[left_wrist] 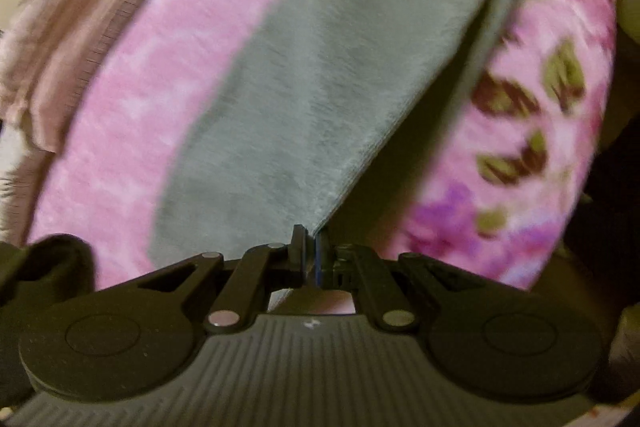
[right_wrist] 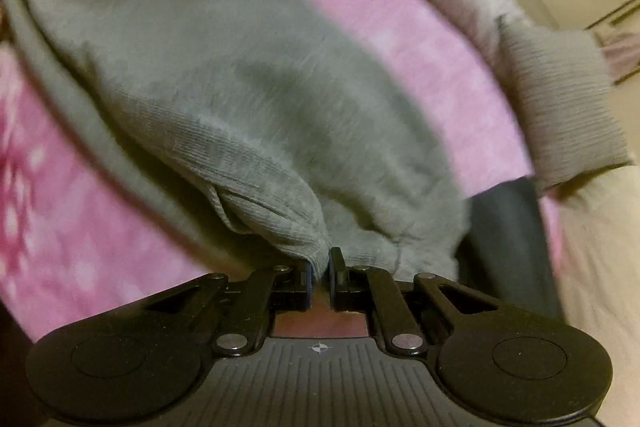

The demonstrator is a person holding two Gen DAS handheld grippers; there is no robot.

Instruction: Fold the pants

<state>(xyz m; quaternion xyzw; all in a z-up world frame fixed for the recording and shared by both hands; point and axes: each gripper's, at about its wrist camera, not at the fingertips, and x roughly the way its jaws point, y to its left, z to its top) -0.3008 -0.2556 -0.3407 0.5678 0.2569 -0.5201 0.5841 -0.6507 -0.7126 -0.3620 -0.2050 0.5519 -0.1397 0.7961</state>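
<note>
At my fingertips, left gripper [left_wrist: 310,247] and right gripper [right_wrist: 320,267] are each clamped on an edge of the grey pants [right_wrist: 224,75]. Beyond, the pants drape over the pink blanket [left_wrist: 132,99]. I judge a fold is being carried over; next, lower both edges evenly, align, then release.

Both wrist cams close, angled down; share grey pants [left_wrist: 320,87], pink bedding [right_wrist: 400,27].
</note>
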